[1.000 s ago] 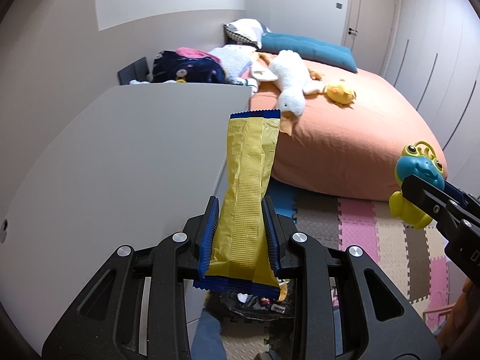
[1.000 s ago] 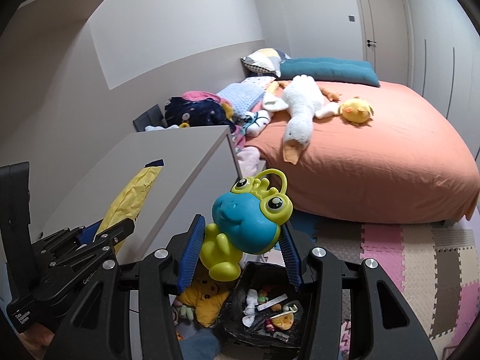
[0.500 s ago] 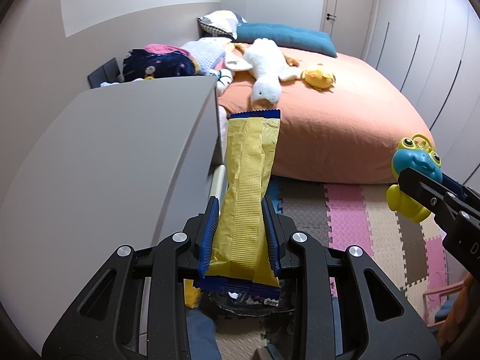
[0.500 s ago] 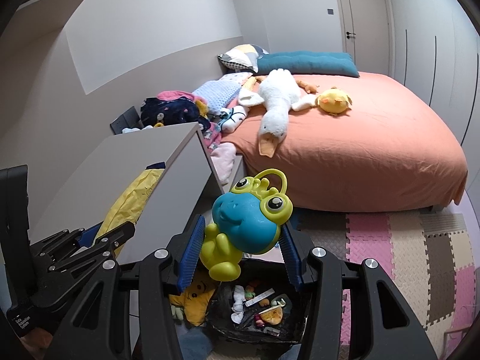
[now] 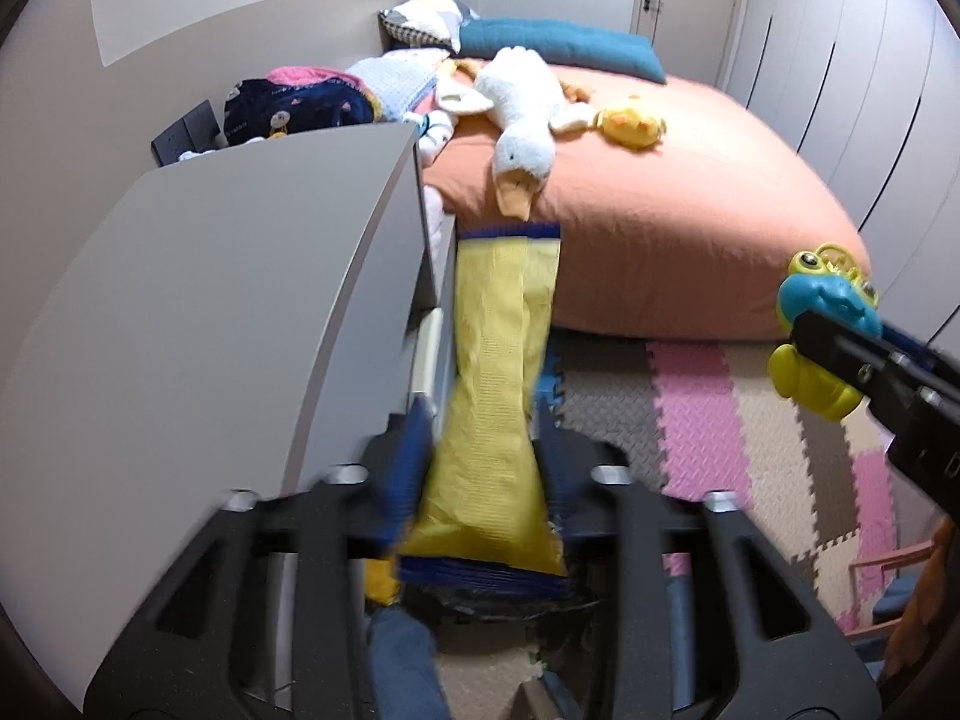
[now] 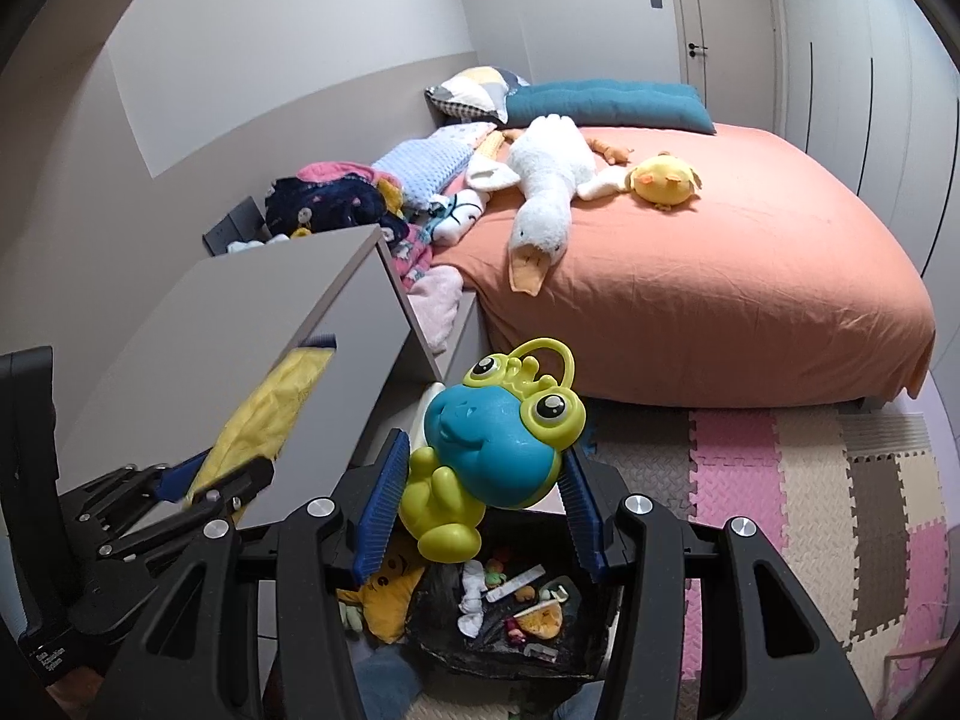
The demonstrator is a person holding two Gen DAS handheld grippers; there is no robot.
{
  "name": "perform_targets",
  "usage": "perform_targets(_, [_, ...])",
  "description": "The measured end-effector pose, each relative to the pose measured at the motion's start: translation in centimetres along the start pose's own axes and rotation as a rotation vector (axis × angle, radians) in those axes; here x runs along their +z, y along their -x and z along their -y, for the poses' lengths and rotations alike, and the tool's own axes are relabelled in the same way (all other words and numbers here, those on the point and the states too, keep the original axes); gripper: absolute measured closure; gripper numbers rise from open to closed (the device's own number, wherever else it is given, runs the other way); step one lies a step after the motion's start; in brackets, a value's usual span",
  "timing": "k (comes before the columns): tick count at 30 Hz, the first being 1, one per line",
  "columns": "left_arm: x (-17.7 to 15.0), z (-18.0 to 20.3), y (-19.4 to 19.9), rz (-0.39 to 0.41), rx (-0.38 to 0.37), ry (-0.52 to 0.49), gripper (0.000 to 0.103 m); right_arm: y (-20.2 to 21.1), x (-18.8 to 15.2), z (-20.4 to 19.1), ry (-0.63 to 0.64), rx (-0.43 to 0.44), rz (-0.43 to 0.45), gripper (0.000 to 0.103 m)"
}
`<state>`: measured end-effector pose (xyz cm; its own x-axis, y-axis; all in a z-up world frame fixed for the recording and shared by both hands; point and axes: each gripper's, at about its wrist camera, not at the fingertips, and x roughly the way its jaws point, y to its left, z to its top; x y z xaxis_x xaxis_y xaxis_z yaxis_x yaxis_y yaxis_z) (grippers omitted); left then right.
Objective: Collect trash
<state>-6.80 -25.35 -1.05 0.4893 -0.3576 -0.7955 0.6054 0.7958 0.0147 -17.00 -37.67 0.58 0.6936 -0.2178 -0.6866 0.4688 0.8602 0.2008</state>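
The left gripper has its jaws opening, and the yellow wrapper with dark blue ends stands between the 2 blue pads. In the left wrist view a narrow gap shows on each side of the wrapper, so the pads do not seem to press on it, but this part is blurred. The wrapper points up and away from the fingers, and its lower blue end hangs below them, above the black trash bag.

The right gripper also has its jaws opening. The frog toy, blue with green limbs and a yellow-green handle, sits between the 2 blue pads. The right pad is just beside the blue body, with a small gap. On the left side the green leg is at the pad, and I cannot tell if it touches. The toy is directly above the open trash bag, which holds small scraps.

The bag stands on the floor beside a grey cabinet. Behind is a bed with an orange sheet and a white goose plush.
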Motion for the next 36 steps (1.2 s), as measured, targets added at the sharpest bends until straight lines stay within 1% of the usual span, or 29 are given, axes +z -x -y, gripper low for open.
perform_targets(1, [0.0,-0.2,0.2,0.017,0.029,0.006,0.005,-0.1,0.2,0.1,-0.003,-0.010,0.000,0.029])
perform_targets(2, [-0.1,-0.3,0.5,0.043,0.053,0.010,0.006,0.0,0.2,0.1,-0.006,-0.021,0.009,0.026])
perform_targets(3, [-0.1,-0.2,0.6,0.047,0.063,0.008,0.006,0.1,0.2,0.0,-0.007,-0.031,0.019,0.024])
perform_targets(6, [0.0,-0.6,0.3,0.024,0.054,0.014,0.006,0.0,0.3,0.0,-0.003,-0.034,0.022,0.024])
perform_targets(11, [-0.3,-1.1,0.3,0.020,0.045,0.031,0.006,0.2,0.1,0.1,-0.011,-0.024,0.026,0.024])
perform_targets(20, [-0.6,-1.6,0.9,0.034,0.034,0.047,0.006,0.4,0.0,-0.2,-0.005,-0.011,0.026,0.024])
perform_targets(30, [-0.6,-1.2,1.4,0.056,0.033,0.023,0.006,0.4,0.0,-0.4,-0.003,-0.010,0.028,0.024])
perform_targets(36, [-0.6,-1.1,1.4,0.053,0.015,0.014,0.006,0.4,0.0,-0.4,-0.003,-0.010,0.028,0.024])
